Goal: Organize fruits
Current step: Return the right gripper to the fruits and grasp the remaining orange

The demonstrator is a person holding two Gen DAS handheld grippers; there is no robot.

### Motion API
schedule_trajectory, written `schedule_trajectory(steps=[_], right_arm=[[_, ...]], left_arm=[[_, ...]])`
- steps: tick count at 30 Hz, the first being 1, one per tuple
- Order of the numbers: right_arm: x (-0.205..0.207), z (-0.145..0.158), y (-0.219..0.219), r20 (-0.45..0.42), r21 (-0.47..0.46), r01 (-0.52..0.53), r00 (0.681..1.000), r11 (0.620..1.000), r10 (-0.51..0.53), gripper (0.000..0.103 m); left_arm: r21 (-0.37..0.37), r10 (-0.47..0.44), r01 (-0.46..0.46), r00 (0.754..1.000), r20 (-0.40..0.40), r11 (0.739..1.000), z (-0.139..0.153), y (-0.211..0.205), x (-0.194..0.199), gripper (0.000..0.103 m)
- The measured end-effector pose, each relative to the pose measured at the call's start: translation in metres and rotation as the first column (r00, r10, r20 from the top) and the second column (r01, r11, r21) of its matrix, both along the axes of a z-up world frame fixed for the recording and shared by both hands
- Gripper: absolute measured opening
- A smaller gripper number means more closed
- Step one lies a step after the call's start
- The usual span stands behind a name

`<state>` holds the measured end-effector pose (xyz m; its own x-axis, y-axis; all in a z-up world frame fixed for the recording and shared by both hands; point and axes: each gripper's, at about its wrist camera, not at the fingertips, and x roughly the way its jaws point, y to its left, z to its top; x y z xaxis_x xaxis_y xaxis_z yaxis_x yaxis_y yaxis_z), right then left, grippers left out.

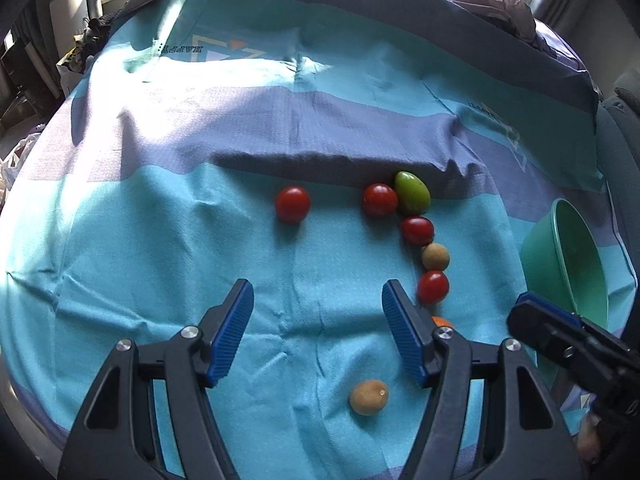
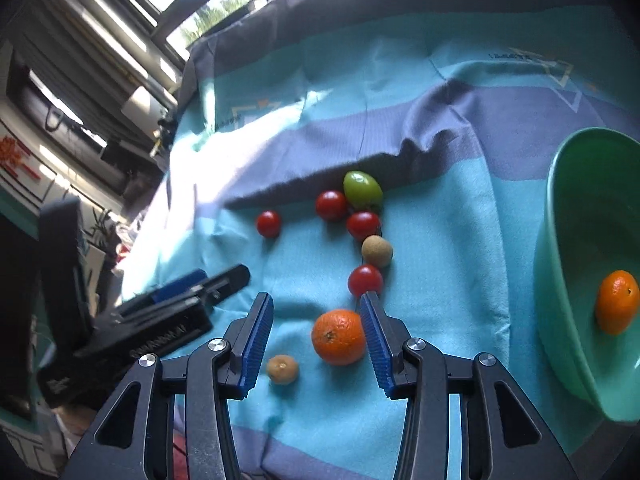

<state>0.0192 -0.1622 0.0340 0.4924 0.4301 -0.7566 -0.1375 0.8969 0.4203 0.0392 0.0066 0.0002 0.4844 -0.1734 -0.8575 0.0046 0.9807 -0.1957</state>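
Surface: striped cloth (image 1: 160,240) in teal and grey-purple, wrinkled, a raised fold running across behind the fruit
Left gripper (image 1: 318,300): jaws wide apart, nothing between the pads; teal cloth shows in the gap; in the right wrist view it lies at the left, low over the cloth (image 2: 200,284)
Lone tomato (image 1: 292,204): furthest left of the fruit, on its own, well apart from the cluster (image 2: 268,223)
Near longan (image 1: 368,397): tan, on the cloth below the left gripper's pads, closer to the right one, not touched; in the right wrist view just inside the right gripper's left pad (image 2: 282,368)
Cluster: second tomato (image 1: 380,199) touching the green fruit (image 1: 412,193); below them a third tomato (image 1: 417,230), a far longan (image 1: 435,256), a fourth tomato (image 1: 433,287), running down in a curved line
Orange (image 2: 338,336): on the cloth, between the right gripper's pads, close against the right pad; whether it touches cannot be told; mostly hidden behind a finger in the left wrist view
Right gripper (image 2: 316,310): jaws open, not clamped on the orange; left pad clear of it
Bowl (image 1: 560,248): green, far right, tilted with its mouth facing the fruit (image 2: 568,240)
Bowl contents: one small orange (image 2: 617,301) lying against the inner wall
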Motion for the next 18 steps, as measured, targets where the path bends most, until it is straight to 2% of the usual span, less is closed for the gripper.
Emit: schedule_trajectory(steps=[5,10,12,15,18], right_arm=[[0.001,-0.001,-0.014,-0.035,0.091,0.062,0.998,0.994,-0.059,0.046],[0.005,-0.017,-0.018,-0.114,0.155,0.108,0.989,0.982,-0.091,0.046],[0.007,-0.023,-0.017,-0.141,0.165,0.111,0.986,0.980,-0.088,0.046],[0.012,-0.035,-0.013,-0.181,0.156,0.116,0.980,0.981,-0.087,0.046],[0.019,-0.048,-0.012,-0.227,0.159,0.129,0.970,0.979,-0.091,0.046]], left_arm=[[-0.079,-0.131,0.127,0.991,-0.039,0.989,-0.005,-0.029,-0.006,0.066],[-0.100,-0.240,0.232,0.967,-0.086,0.968,-0.017,-0.058,-0.012,0.066],[-0.103,-0.265,0.255,0.959,-0.100,0.962,-0.021,-0.067,-0.013,0.066],[-0.073,-0.256,0.249,0.962,-0.099,0.966,-0.026,-0.072,-0.014,0.065],[-0.097,-0.272,0.261,0.955,-0.118,0.960,-0.030,-0.076,-0.014,0.062]])
